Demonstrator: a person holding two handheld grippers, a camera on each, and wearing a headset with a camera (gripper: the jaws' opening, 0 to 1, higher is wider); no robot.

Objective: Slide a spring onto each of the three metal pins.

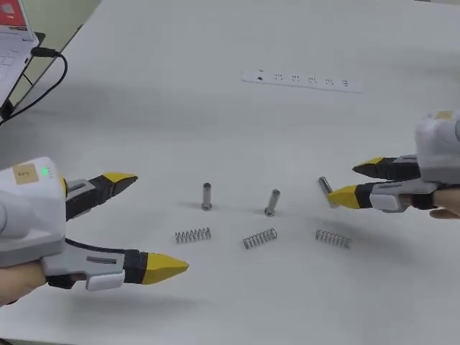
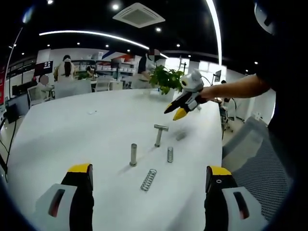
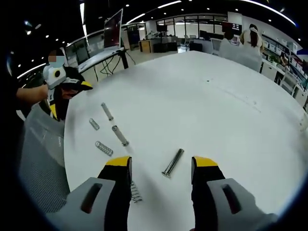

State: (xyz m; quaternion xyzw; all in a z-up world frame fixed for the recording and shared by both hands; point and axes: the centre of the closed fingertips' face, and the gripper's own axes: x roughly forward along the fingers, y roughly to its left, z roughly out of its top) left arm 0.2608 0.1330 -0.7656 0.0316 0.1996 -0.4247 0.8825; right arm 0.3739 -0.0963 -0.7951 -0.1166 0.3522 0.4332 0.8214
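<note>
Three short metal pins (image 1: 207, 195) (image 1: 272, 202) (image 1: 325, 187) stand in a row on the white table, and the right one leans. A spring lies in front of each: left spring (image 1: 192, 235), middle spring (image 1: 259, 238), right spring (image 1: 333, 238). My left gripper (image 1: 147, 223) is open at the left, clear of the left pin and spring (image 2: 148, 179). My right gripper (image 1: 350, 184) is open beside the right pin (image 3: 172, 162), which sits just ahead between its jaws without touching them. Nothing is held.
A white power strip (image 1: 298, 79) lies farther back on the table. A laptop (image 1: 13, 32) with a black cable (image 1: 54, 65) sits at the far left corner. A potted plant (image 2: 166, 78) stands beyond the table's far end, and people sit in the background.
</note>
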